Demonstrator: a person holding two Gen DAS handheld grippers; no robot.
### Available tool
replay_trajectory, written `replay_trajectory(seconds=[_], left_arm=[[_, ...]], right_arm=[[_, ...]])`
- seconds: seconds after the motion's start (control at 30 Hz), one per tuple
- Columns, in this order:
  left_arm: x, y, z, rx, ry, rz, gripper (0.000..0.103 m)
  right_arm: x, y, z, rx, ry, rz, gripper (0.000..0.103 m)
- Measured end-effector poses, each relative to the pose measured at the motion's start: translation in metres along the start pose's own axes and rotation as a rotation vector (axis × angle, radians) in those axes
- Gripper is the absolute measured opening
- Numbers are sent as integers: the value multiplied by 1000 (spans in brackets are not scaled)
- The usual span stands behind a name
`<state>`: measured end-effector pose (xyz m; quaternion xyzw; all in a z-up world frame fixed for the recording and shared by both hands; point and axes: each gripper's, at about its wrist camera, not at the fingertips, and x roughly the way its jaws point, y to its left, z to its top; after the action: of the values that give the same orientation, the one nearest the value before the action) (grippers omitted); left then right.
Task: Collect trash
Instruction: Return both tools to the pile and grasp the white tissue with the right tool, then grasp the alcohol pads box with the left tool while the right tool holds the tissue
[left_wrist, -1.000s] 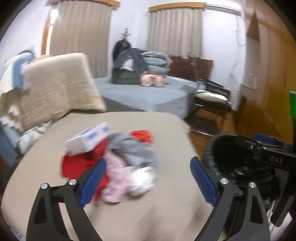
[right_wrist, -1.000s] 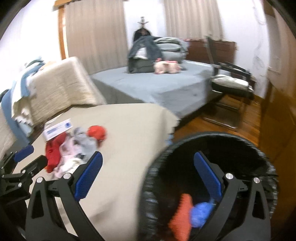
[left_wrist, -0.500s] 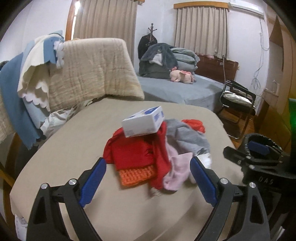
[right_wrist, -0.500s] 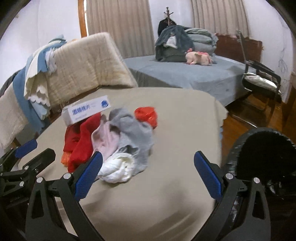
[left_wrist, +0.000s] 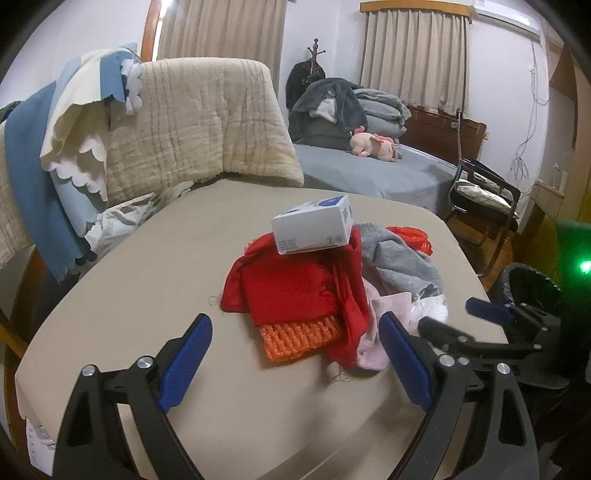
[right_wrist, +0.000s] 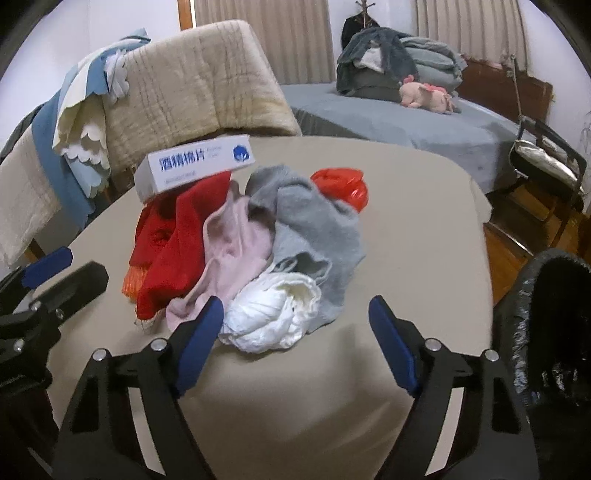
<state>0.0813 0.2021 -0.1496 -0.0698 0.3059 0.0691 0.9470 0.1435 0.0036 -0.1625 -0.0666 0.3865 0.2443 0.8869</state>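
A heap of trash lies on the beige table (left_wrist: 122, 295): a white box (left_wrist: 314, 225) with blue print on top of a red cloth (left_wrist: 291, 284), an orange knit piece (left_wrist: 299, 338), pink cloth (right_wrist: 232, 240), grey cloth (right_wrist: 314, 225), a white crumpled wad (right_wrist: 273, 314) and a red plastic bag (right_wrist: 343, 184). My left gripper (left_wrist: 295, 350) stands open just short of the orange knit piece. My right gripper (right_wrist: 295, 332) is closing, its jaws still apart; the white wad sits just ahead between the tips, with no pad pressing on it.
A black bin (right_wrist: 554, 295) lined with a dark bag stands at the table's right edge. Blankets hang over a chair back (left_wrist: 192, 122) behind the table. Further back are a grey bed (left_wrist: 388, 173) with a pink plush toy and a dark chair (left_wrist: 480, 199).
Both views have swung from the bin side to the heap and come lower and closer to it. The right gripper's jaws stand narrower than before.
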Motion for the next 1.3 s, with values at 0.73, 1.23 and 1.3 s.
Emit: replay_trajectory(seconds=[0.73,1.23,1.3], left_arm=[[-5,-21,20,18,-41,-31,89],[52,-7,60,-4,-44,-30,89],[62,-3,63,-18,-31,-40,89]], right_arm=[[-59,-15,31,-10,-116,128,28],[-28,-27,71,-6,-144,97,28],[-24,-26,73,-11,-143,98,28]])
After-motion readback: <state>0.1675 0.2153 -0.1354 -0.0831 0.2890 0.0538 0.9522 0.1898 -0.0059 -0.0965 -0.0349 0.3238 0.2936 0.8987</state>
